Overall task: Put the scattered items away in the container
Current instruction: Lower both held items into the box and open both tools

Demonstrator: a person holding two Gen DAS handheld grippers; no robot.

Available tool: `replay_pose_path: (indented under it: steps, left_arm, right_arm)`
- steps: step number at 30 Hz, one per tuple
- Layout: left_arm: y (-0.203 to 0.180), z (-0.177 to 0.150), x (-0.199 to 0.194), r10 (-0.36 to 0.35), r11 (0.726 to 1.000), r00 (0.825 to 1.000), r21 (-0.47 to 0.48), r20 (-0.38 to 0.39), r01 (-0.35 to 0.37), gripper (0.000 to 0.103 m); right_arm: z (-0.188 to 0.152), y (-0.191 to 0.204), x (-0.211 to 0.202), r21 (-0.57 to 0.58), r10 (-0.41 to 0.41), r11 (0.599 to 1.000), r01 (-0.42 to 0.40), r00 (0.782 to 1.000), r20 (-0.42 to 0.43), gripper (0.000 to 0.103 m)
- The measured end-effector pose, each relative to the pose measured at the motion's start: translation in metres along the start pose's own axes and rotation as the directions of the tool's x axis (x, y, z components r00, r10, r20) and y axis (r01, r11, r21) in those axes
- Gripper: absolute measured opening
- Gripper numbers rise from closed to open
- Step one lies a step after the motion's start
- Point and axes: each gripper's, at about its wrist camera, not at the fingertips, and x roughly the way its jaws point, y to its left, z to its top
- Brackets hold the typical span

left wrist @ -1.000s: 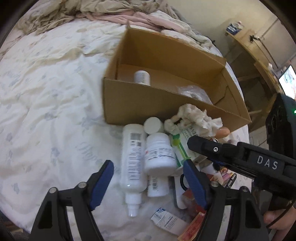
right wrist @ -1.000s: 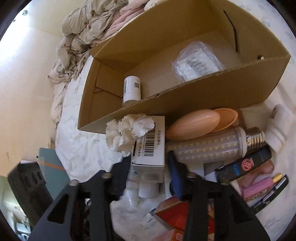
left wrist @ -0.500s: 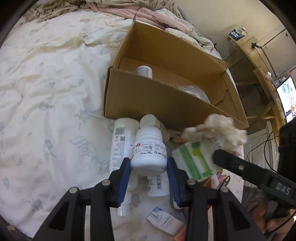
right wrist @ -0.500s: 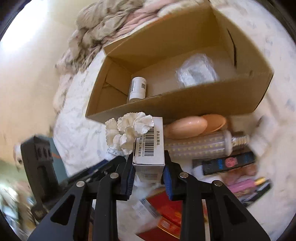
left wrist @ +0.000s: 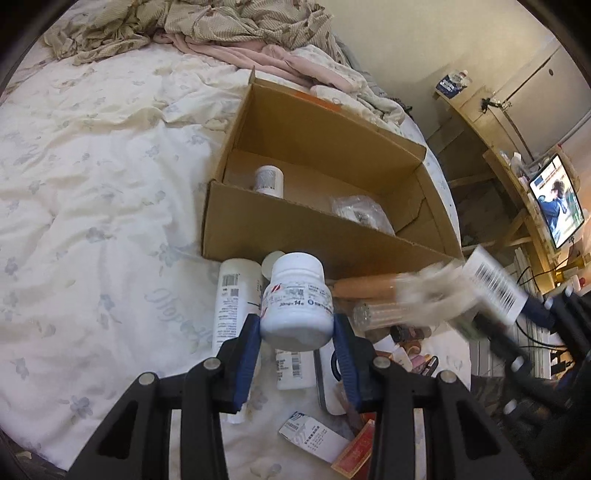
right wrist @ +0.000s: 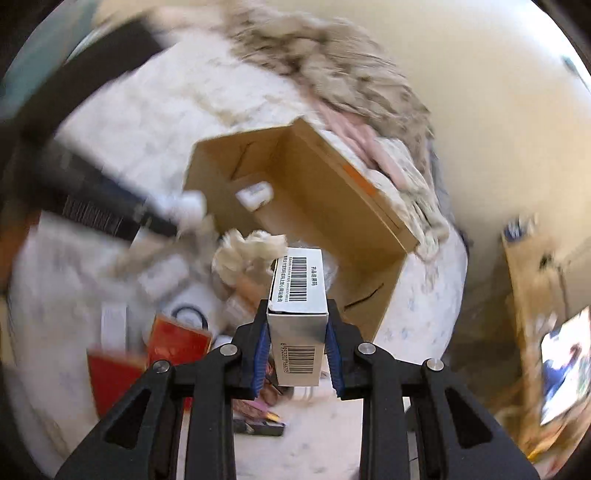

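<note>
An open cardboard box (left wrist: 295, 229) lies on the bed with a small white bottle (left wrist: 269, 180) and a clear plastic packet (left wrist: 360, 211) inside. My left gripper (left wrist: 297, 341) is shut on a white pill bottle (left wrist: 296, 304), lifted just in front of the box's near wall. My right gripper (right wrist: 297, 345) is shut on a white carton with barcodes (right wrist: 298, 291); a crumpled white tissue (right wrist: 245, 254) hangs beside its far end. That carton (left wrist: 493, 284) shows blurred at the right of the left wrist view. The cardboard box (right wrist: 295, 192) lies ahead of it.
Scattered items lie in front of the box: a tall white bottle (left wrist: 232, 295), a peach-coloured oblong thing (left wrist: 364, 286), a small white carton (left wrist: 312, 441), red packets (right wrist: 173, 341). Crumpled bedding (left wrist: 229, 26) is heaped behind the box. A wooden shelf unit (left wrist: 491, 155) and screen (left wrist: 557, 206) stand at the right.
My left gripper closed on the white pill bottle and lifted it off the pile. My right gripper rose with the carton and rolled, swinging the view round.
</note>
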Motion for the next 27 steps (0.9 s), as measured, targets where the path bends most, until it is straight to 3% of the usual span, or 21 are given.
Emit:
replay_pose_path:
  steps: [4, 7, 10, 15, 17, 18, 19, 22, 25, 27]
  left_arm:
    - [0.000, 0.008, 0.004, -0.014, 1.000, 1.000, -0.010, 0.001, 0.014, 0.040]
    - [-0.002, 0.010, 0.003, -0.025, 1.000, 1.000, -0.005, 0.005, 0.025, 0.040]
    - [-0.004, 0.008, 0.004, -0.025, 1.000, 1.000, 0.009, 0.001, 0.025, 0.040]
    - [-0.007, 0.006, 0.000, -0.032, 0.999, 0.999, 0.037, 0.013, 0.032, 0.040]
    - [-0.015, 0.005, -0.007, -0.055, 0.995, 0.997, 0.080, 0.045, 0.052, 0.040]
    - [-0.020, 0.005, -0.011, -0.066, 0.992, 0.996, 0.110, 0.059, 0.060, 0.040]
    - [-0.025, 0.004, -0.014, -0.075, 0.989, 0.994, 0.134, 0.076, 0.064, 0.040]
    - [-0.034, 0.003, -0.017, -0.096, 0.981, 0.992, 0.177, 0.085, 0.080, 0.040]
    - [-0.039, 0.006, -0.005, -0.081, 0.974, 0.996, 0.214, 0.023, 0.074, 0.040]
    - [-0.039, 0.012, -0.003, -0.070, 0.976, 0.998, 0.209, 0.003, 0.068, 0.040]
  right_arm:
    - [-0.007, -0.016, -0.002, 0.114, 0.064, 0.991, -0.065, 0.998, 0.012, 0.029]
    - [-0.010, -0.038, -0.001, 0.255, 0.165, 0.952, -0.169, 0.986, 0.037, 0.029]
    - [-0.019, -0.068, -0.001, 0.430, 0.294, 0.848, -0.311, 0.950, 0.107, 0.029]
    - [-0.025, -0.102, 0.012, 0.551, 0.369, 0.726, -0.412, 0.909, 0.193, 0.029]
    - [-0.025, -0.118, 0.019, 0.596, 0.403, 0.647, -0.475, 0.877, 0.262, 0.029]
    - [-0.024, -0.124, 0.021, 0.611, 0.401, 0.624, -0.486, 0.871, 0.283, 0.029]
    - [-0.020, -0.131, 0.024, 0.621, 0.393, 0.610, -0.493, 0.868, 0.303, 0.029]
    - [-0.002, -0.145, 0.035, 0.615, 0.345, 0.631, -0.473, 0.881, 0.323, 0.029]
    - [0.018, -0.160, 0.057, 0.617, 0.332, 0.626, -0.477, 0.879, 0.342, 0.029]
    - [0.022, -0.167, 0.073, 0.630, 0.342, 0.603, -0.490, 0.872, 0.351, 0.029]
